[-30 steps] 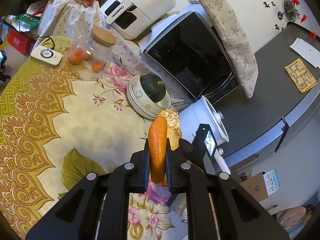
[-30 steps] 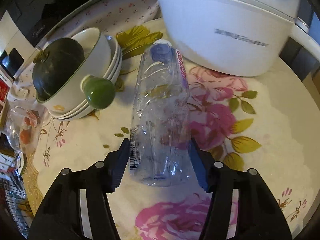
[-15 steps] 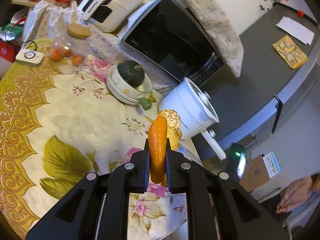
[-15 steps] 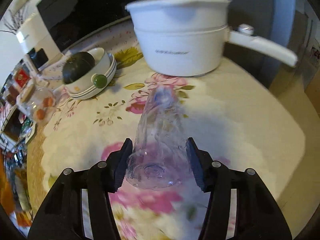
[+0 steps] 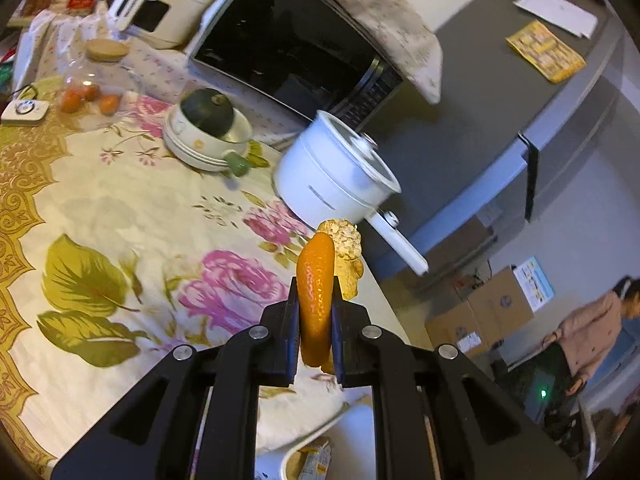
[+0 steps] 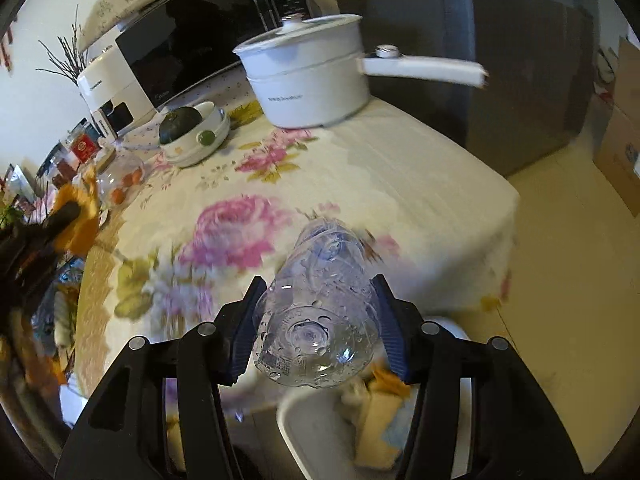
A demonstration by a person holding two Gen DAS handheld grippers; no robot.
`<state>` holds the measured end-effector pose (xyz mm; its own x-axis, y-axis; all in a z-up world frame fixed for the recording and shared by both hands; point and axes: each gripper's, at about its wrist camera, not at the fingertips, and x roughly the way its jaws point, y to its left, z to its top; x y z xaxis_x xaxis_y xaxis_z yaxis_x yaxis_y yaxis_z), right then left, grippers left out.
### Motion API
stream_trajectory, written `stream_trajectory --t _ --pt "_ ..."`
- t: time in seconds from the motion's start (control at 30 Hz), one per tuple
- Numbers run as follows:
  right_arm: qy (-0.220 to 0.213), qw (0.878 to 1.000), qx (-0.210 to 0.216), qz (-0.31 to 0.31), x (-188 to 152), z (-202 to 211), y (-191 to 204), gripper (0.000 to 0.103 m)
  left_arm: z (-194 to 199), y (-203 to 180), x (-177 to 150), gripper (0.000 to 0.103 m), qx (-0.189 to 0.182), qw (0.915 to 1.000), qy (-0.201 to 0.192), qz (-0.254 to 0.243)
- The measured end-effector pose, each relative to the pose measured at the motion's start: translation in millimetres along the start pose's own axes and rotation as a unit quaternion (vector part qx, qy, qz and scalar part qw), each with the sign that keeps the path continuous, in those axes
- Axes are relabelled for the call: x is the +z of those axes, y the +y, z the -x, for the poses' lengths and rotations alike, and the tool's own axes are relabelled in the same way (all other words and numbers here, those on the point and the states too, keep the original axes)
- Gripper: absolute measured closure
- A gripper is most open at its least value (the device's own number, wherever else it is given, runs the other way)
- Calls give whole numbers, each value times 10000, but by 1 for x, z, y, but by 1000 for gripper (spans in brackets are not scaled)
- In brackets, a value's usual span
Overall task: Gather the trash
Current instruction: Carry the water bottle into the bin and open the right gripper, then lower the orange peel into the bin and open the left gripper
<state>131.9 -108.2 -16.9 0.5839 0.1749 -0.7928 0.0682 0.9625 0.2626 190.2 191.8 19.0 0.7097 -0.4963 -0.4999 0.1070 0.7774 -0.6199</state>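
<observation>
My left gripper (image 5: 314, 312) is shut on an orange peel (image 5: 316, 292) and holds it in the air over the near edge of the floral table (image 5: 140, 216). It shows at the left edge of the right wrist view (image 6: 76, 216). My right gripper (image 6: 318, 312) is shut on a crushed clear plastic bottle (image 6: 320, 320), base toward the camera, lifted off the table. A white bin (image 6: 316, 428) with paper scraps inside sits below the right gripper; its rim also shows in the left wrist view (image 5: 288, 460).
On the table stand a white lidded pot with a long handle (image 5: 332, 184), stacked bowls holding a dark squash (image 5: 208, 128), and a glass jar of oranges (image 5: 100, 84). A microwave (image 5: 288, 48) is behind. Cardboard boxes (image 5: 488, 308) and a person (image 5: 592, 328) are on the floor side.
Both grippers have pulled back and up from the table toward its near edge. The bottle was lifted off the table and now hangs over the bin. The peel stays gripped.
</observation>
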Motion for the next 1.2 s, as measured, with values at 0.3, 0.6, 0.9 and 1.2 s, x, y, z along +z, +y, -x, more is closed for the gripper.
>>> stream_trajectory --t 0.3,0.6,0.9,1.2 --pt "507 9984 -235 12 -63 8 -33 55 -7 -41 -33 90 -271 9980 392 -409" --pt "792 9967 -168 -105 -101 2 -57 59 -20 -72 -80 90 -484 9925 905 -668" --pt "576 9980 -186 -172 -111 14 -69 37 -35 -96 -112 90 -600 9855 1306 -900" --pt "-165 9951 -865 -455 -96 36 -95 12 -49 -115 -140 90 -696 9775 1657 -1101"
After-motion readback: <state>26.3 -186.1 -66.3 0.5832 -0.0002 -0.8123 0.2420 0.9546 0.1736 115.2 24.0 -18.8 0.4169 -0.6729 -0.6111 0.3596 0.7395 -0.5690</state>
